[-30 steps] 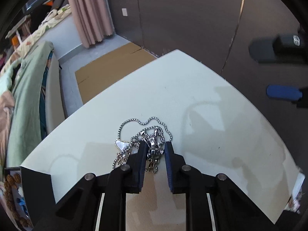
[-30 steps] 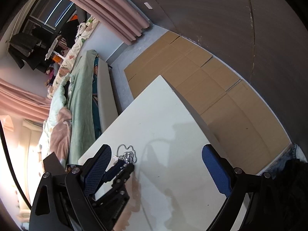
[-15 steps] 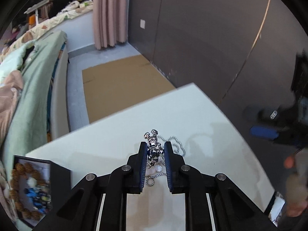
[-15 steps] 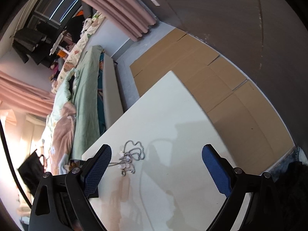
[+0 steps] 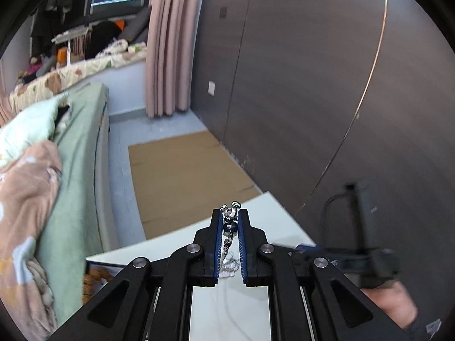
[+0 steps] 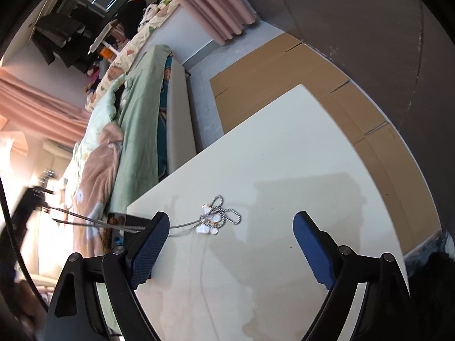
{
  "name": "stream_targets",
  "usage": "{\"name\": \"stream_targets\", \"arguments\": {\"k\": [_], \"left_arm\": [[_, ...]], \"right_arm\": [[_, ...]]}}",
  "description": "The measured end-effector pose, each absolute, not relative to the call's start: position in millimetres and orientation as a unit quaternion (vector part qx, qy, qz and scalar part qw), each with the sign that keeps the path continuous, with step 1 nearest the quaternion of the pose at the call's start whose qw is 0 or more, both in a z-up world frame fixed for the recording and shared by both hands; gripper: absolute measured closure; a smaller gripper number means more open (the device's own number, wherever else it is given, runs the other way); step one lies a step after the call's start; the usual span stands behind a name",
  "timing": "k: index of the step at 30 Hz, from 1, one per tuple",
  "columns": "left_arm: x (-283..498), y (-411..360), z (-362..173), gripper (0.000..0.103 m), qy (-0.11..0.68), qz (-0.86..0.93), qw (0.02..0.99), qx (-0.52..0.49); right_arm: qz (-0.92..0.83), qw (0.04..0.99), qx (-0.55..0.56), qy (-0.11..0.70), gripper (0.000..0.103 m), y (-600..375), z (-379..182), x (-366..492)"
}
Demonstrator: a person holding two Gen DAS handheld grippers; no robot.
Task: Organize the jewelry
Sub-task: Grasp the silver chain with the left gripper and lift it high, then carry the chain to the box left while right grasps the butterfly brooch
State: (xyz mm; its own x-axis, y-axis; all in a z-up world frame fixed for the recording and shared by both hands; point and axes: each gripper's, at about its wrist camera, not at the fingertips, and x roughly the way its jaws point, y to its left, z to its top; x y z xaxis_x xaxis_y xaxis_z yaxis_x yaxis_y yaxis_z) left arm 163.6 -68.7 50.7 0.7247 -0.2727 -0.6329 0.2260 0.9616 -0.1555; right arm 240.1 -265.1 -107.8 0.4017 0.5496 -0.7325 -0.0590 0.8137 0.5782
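Gripping a silver pendant between its blue pads, the left gripper is clenched on the charm near its fingertips and is lifted above the white table. Item one: the pendant's chain is hanging down between the fingers toward the table and, in the right wrist view, is stretching taut from the left toward a small tangle of jewelry.

Item two: the right gripper is released, its fingers spread wide, with the tangle lying on the table just ahead and between them; it includes a white butterfly-shaped piece and loops of beaded chain.

Item three: a dark tray holding brown beads is sitting left of the left gripper, at the table's edge.

Handling note, as a judgement: the chain is probably snagging in the tangle, so the lift should be going slowly, and the free right gripper could be pinning the butterfly piece down while the left draws its necklace clear toward the tray.
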Motion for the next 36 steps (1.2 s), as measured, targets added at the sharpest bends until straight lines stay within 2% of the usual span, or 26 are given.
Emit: {"name": "stream_targets", "arguments": {"k": [16, 21, 36], "left_arm": [[120.0, -36.3, 155.7, 0.093, 0.253, -0.118, 0.960, -0.029], [107.9, -18.8, 176.3, 0.093, 0.236, -0.099, 0.966, -0.028], [90.1, 33.9, 226.4, 0.093, 0.201, -0.039, 0.979, -0.020]], "right_arm": [[0.206, 0.800, 0.210, 0.523, 0.015, -243.5, -112.6, 237.3], [0.225, 0.793, 0.179, 0.537, 0.031, -222.8, -118.2, 235.5], [0.181, 0.810, 0.043, 0.557, 0.031, -147.0, -146.1, 228.4]]}}
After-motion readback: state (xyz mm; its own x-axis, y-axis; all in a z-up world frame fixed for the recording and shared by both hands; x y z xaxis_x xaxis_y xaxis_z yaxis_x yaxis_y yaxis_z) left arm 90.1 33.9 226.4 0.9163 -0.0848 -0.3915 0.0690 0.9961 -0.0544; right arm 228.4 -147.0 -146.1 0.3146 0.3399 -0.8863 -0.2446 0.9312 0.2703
